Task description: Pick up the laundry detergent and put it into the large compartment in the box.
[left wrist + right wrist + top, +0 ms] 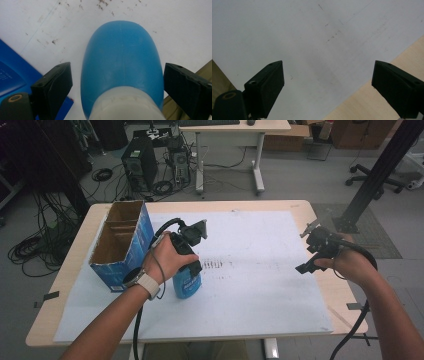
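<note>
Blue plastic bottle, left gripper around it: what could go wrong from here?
1. The left gripper has gaps both sides of the rounded blue plastic bottle; an off-centre close could tip it or let it slip.
2. The open blue cardboard box stands close beside; a swing could knock it.

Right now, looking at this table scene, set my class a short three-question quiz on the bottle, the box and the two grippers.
1. True or false: the jaws of the left gripper press on the blue bottle.
2. Which thing stands nearest the blue bottle? A) the blue cardboard box B) a red mug C) a metal tray
3. Fill in: the right gripper hangs with open jaws over the white sheet near the table's wooden ____.

Key
1. False: a gap shows on each side of the bottle.
2. A
3. edge
</note>
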